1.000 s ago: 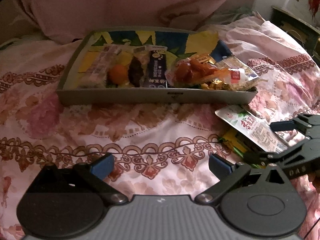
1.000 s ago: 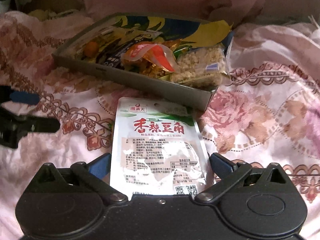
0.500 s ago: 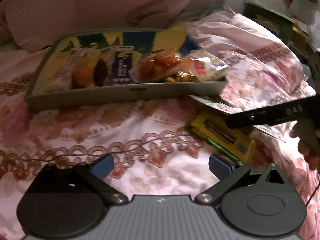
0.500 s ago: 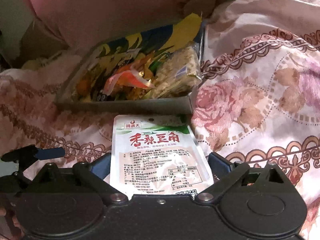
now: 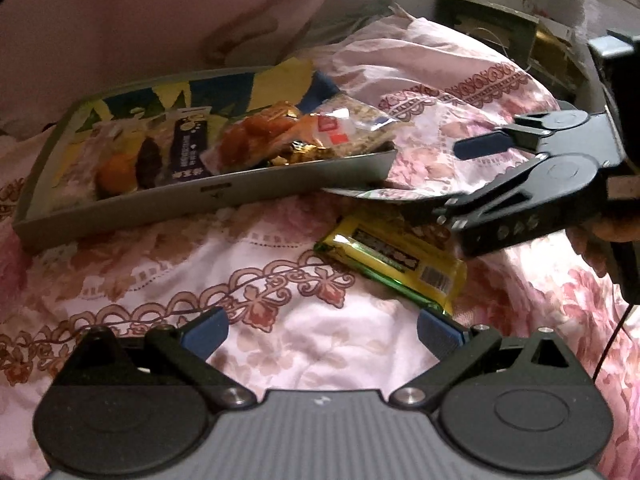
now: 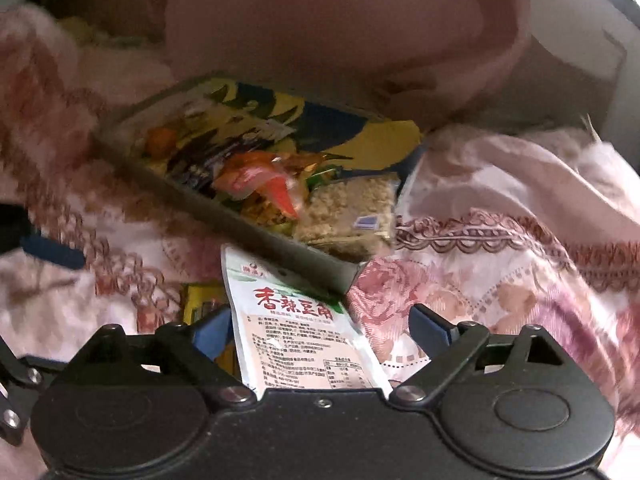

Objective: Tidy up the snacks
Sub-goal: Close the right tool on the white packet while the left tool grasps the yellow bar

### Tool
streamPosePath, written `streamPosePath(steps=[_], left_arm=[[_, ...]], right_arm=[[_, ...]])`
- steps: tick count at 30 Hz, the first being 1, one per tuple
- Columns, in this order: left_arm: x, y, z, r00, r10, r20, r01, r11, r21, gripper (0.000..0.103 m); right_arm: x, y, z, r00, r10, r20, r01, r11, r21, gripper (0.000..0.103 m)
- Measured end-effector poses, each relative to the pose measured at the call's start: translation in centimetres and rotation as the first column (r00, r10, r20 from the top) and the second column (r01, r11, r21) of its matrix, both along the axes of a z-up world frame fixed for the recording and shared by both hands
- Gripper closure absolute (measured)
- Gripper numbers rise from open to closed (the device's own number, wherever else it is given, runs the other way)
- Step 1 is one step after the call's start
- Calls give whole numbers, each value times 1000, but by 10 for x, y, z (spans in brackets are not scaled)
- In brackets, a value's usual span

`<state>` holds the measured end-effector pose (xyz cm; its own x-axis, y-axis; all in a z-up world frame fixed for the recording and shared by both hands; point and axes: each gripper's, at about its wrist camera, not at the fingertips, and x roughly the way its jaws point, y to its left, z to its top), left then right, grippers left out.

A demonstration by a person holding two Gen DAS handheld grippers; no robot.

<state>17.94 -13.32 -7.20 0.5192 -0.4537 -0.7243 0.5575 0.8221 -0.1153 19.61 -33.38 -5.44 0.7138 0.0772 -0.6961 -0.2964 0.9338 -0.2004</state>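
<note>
A grey tray (image 5: 208,200) with several snacks stands on the flowered bed cover; it also shows in the right wrist view (image 6: 256,236). A white snack pouch with red print (image 6: 304,340) lies between my right gripper's (image 6: 320,328) wide-apart fingers, its far edge at the tray's near corner. In the left wrist view the right gripper (image 5: 472,176) is above a yellow snack packet (image 5: 396,264), with the pouch edge-on (image 5: 384,194) in front of it. My left gripper (image 5: 320,328) is open and empty, low over the cover.
A pink pillow (image 5: 160,20) lies behind the tray. A dark cabinet (image 5: 488,16) stands at the far right beyond the bed. The tray holds an orange fruit (image 5: 116,168), a dark bar (image 5: 188,152) and a rice cracker pack (image 6: 348,208).
The right gripper has swung with the white pouch toward the tray's near right corner. The yellow packet that lay under the pouch now lies uncovered. The left gripper's view has shifted right.
</note>
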Motion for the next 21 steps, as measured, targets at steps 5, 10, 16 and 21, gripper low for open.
streamPosePath(steps=[5, 10, 16, 21], left_arm=[[1, -1, 0, 1000, -17, -5, 17, 999, -31, 0], [2, 0, 0, 1000, -26, -14, 25, 998, -57, 1], [1, 0, -1, 1000, -26, -3, 25, 998, -57, 1], [9, -3, -2, 1000, -12, -17, 10, 994, -106, 1]], right_arm=[[-9, 30, -12, 990, 120, 79, -100, 970, -222, 25], [-22, 54, -31, 958, 262, 114, -184, 871, -456, 45], [-25, 53, -28, 942, 268, 200, -124, 835, -536, 52], [-13, 44, -29, 956, 244, 166, -127, 849, -513, 52]])
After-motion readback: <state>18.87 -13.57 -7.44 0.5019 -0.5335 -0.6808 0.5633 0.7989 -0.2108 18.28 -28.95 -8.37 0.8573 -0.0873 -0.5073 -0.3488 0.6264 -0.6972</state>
